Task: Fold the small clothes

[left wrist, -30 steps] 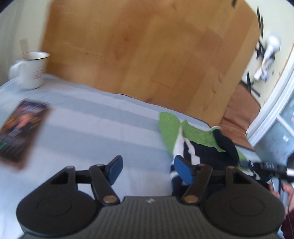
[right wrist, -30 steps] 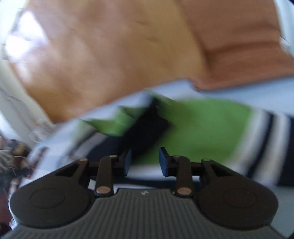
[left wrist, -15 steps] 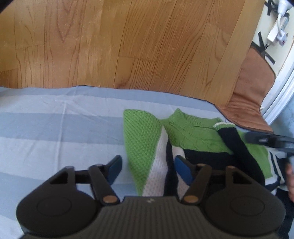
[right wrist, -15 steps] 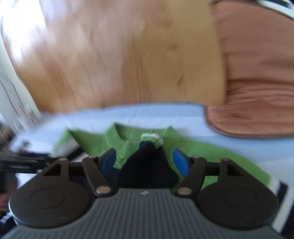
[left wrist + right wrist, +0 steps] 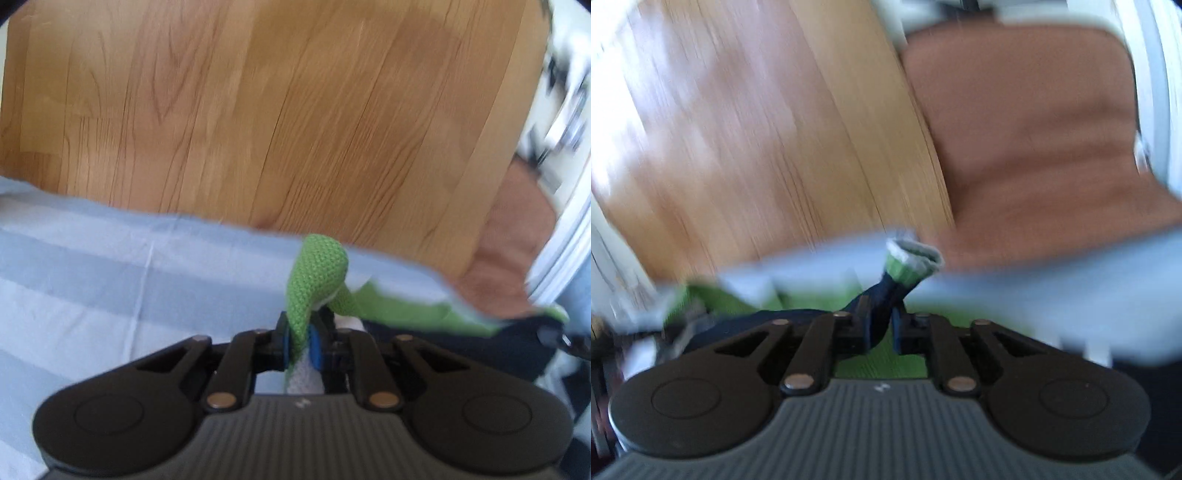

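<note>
The soft, light sweater (image 5: 317, 273) bends easily; left gripper (image 5: 300, 345) jaws have just closed on its green edge, right gripper (image 5: 881, 326) jaws on the dark sleeve (image 5: 886, 291).

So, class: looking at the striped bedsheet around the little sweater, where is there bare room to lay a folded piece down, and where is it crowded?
Free: the wide stretch of striped sheet left of the left gripper, bordered by the wooden floor beyond it. Crowded: right of that gripper, where the green sweater bunches, with the right gripper clamped on its navy sleeve. The blurred right side cannot be judged.
</note>
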